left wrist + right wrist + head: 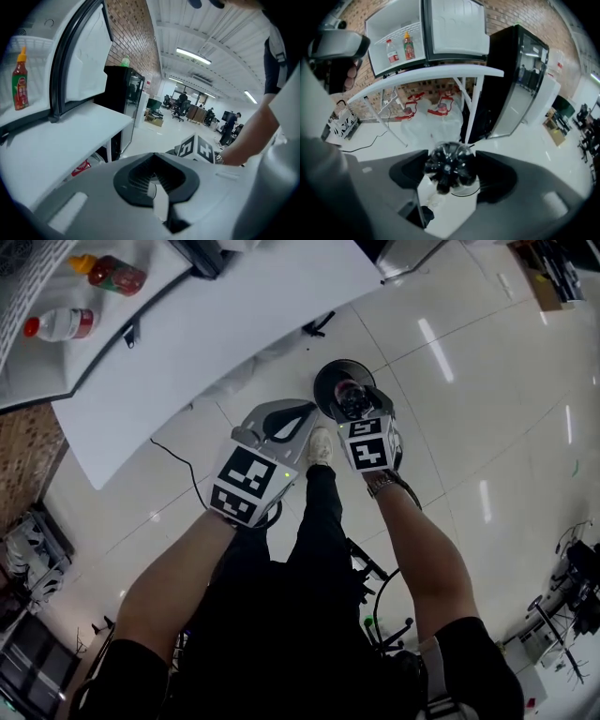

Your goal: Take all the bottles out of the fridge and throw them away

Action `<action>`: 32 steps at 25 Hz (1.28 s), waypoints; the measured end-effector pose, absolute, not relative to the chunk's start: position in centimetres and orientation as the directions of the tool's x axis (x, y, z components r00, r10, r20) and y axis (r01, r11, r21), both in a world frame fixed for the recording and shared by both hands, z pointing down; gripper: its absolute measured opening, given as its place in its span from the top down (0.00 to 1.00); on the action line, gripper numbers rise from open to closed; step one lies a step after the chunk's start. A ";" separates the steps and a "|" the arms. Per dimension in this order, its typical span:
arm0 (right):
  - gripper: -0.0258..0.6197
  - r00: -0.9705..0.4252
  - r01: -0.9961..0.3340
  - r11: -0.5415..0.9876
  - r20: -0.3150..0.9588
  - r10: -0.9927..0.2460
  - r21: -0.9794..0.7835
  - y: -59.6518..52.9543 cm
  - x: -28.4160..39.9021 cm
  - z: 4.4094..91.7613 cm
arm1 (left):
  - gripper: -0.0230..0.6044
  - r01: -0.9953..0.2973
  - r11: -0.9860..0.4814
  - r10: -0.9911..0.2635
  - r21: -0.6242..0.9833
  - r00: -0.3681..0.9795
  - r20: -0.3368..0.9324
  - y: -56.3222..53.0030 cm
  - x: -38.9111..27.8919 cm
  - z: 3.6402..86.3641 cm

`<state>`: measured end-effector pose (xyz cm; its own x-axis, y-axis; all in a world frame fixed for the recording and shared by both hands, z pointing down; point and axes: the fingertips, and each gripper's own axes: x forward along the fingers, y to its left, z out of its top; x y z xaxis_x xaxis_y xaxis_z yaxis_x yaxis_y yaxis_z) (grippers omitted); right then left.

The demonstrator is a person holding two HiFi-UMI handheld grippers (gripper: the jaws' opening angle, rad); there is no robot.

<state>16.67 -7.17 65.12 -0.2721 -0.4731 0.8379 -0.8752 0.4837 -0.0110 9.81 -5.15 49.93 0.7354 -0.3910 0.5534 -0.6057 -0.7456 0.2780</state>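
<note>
My right gripper (343, 390) (451, 157) is shut on a dark plastic bottle (449, 172) (351, 399); the bottle's ribbed base faces the camera and its neck points away, over the white floor. My left gripper (302, 413) (153, 157) hangs beside it to the left, jaws together, nothing in them. The white fridge (396, 21) stands open on a white table (216, 334). On its shelf are a red sauce bottle (117, 276) (19, 84) (408, 46) with a yellow cap and a clear bottle (62, 324) (393, 51) with a red cap.
A tall black glass-door cabinet (511, 79) stands right of the table, with a green-capped bottle (125, 61) on top. Big clear water jugs (436, 112) sit under the table. A cable (178, 460) runs over the floor. The person's legs and a shoe (321, 446) are below me.
</note>
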 end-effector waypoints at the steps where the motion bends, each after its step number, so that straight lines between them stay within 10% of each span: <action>1: 0.47 -0.269 -0.878 0.478 0.842 -0.468 -0.015 -7.1 17.0 66.0 | 0.96 -0.601 -0.747 -0.377 0.284 0.735 0.564 -5.1 10.3 50.9; 32: 0.47 -0.214 -0.910 0.404 0.938 -0.273 -0.090 -3.6 20.5 86.8 | 0.96 -0.611 -0.715 -0.268 0.340 0.689 0.673 -4.8 12.0 62.9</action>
<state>20.48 -3.60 86.79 -0.2141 -0.2735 0.9377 -0.9103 0.4040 -0.0900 11.97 -4.81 62.95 0.6892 -0.2685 0.6730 -0.6106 -0.7152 0.3401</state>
